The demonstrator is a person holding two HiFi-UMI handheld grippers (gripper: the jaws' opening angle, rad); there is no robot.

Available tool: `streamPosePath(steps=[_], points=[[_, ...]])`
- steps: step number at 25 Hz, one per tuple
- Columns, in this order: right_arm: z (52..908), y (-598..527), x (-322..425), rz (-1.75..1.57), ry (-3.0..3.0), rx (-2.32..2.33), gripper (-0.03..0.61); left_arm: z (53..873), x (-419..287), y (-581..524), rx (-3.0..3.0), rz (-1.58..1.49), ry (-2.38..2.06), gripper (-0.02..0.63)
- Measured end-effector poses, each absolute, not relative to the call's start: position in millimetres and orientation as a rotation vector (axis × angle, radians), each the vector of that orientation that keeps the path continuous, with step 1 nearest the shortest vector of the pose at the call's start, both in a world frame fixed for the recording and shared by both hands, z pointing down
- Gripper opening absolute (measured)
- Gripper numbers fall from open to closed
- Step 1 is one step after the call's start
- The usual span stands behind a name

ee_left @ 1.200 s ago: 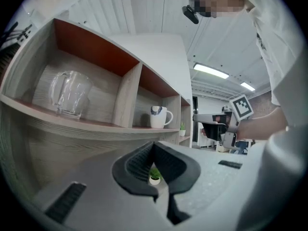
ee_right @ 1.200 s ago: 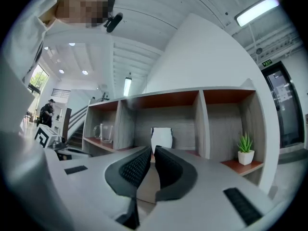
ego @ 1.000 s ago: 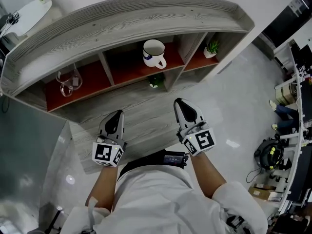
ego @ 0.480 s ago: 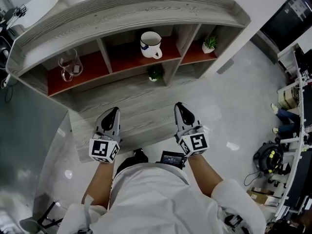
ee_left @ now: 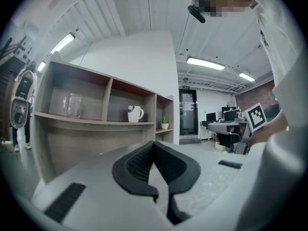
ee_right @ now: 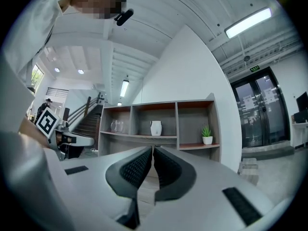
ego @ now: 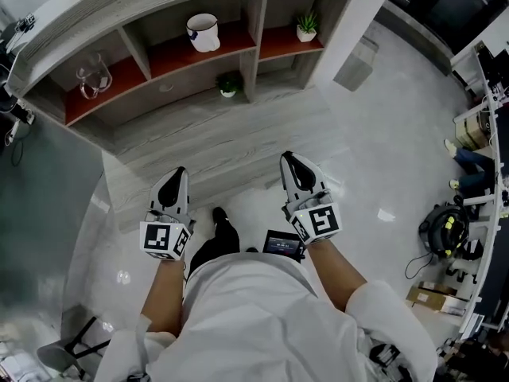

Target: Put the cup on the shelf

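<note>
A: Cup (ego: 203,32), where is it?
B: Upright in the middle upper compartment of the shelf (ego: 253,30), with a glass jug (ego: 94,76) to its left and a potted plant (ego: 306,28) to its right.
A: Anything changed?
B: The shelf lies farther from both grippers than a second ago. The left gripper (ego: 178,173) and right gripper (ego: 291,161) have their jaws closed on nothing.
A: Do the views differ?
B: Only the head view shows the small green plant (ego: 228,84) on the tier below.

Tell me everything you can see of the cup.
The cup is a white mug with one handle and a dark mark near its rim, ceramic by the look. It stands upright, alone, on the reddish board in the upper middle compartment of the shelf. Nothing else touches it.
</note>
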State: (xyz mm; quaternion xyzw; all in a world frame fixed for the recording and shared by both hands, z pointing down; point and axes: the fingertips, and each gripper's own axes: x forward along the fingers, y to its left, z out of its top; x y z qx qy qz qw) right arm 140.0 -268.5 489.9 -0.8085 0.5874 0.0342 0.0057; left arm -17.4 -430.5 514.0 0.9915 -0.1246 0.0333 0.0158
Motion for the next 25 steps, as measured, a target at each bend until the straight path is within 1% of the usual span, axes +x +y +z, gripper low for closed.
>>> streamPosePath(steps=[10, 15, 19, 25], points=[[495.6, -189.5, 97.2, 0.119, 1.784, -2.497, 0.040, 499.8, -73.0, -346.5, 3.117, 0.121, -0.446, 0.006], [494.7, -178.5, 69.8, 0.127, 1.795, -2.457, 0.040, 498.8, -118.4, -340.4, 3.103, 0.139, -0.544, 0.006], [488.7, -169.4, 54.6, 0.147, 1.788, -2.441, 0.040, 493.8, -135.2, -334.7, 3.143, 0.144, -0.552, 0.006], [474.7, -162.6, 24.6, 0.212, 1.774, -2.451, 0.040, 478.7, -162.1, -353.7, 3.087, 0.029, -0.567, 0.006]])
